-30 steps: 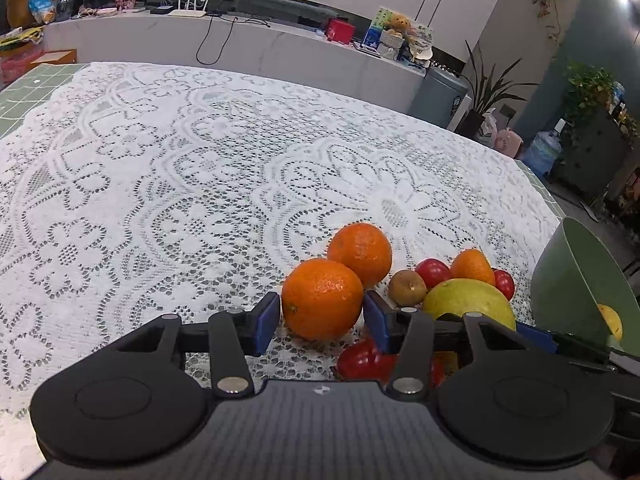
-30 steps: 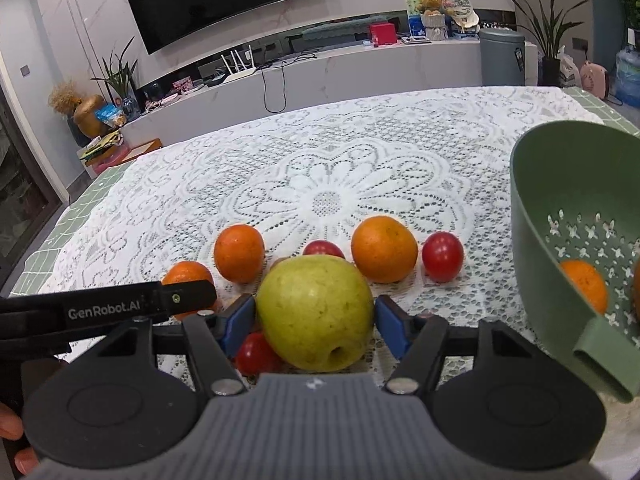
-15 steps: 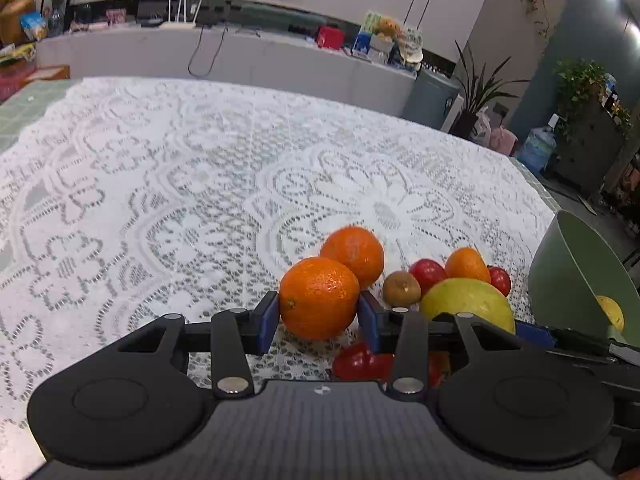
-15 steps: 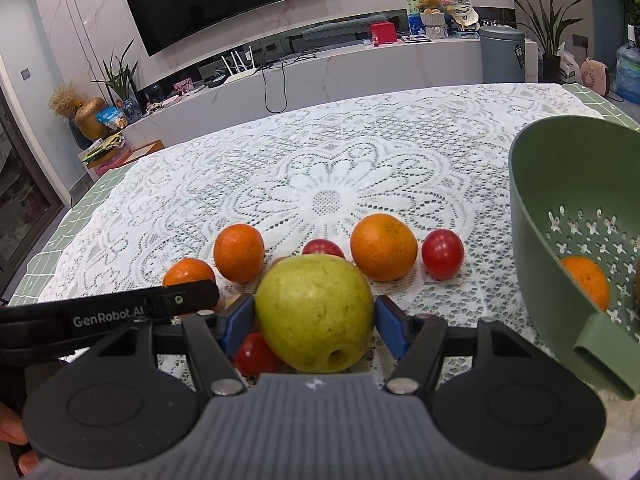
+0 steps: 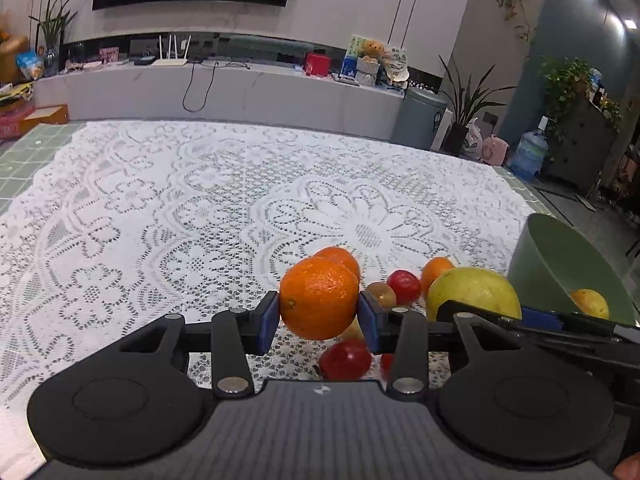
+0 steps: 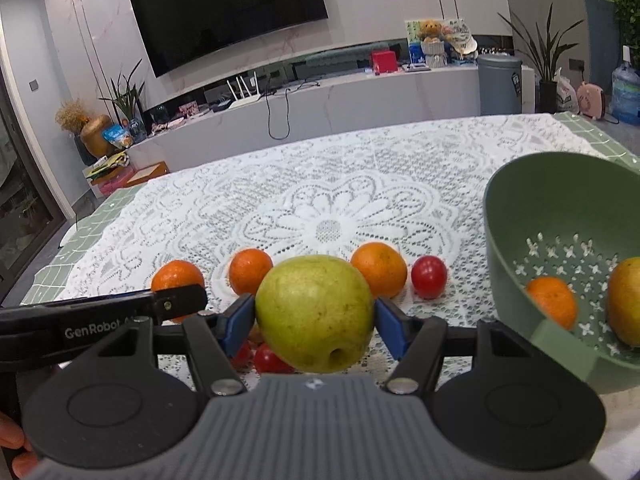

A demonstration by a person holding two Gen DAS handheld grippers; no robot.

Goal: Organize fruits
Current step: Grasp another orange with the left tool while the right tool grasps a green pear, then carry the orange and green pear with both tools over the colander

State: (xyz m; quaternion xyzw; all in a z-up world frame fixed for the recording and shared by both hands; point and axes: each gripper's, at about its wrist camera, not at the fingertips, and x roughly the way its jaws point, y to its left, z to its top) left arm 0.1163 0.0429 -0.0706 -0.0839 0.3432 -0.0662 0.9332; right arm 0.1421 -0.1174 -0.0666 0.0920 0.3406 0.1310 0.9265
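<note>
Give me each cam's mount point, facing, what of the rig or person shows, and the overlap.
Left wrist: sits on the left tool, looks forward and down along its fingers over the lace tablecloth; its pads clamp an orange; the right tool's arm crosses at right.
Right wrist: sits on the right tool, same facing; pads clamp a green apple; the left tool's arm and fingertips of a hand show at left.
Shared: green colander, apple, loose oranges, TV wall.
</note>
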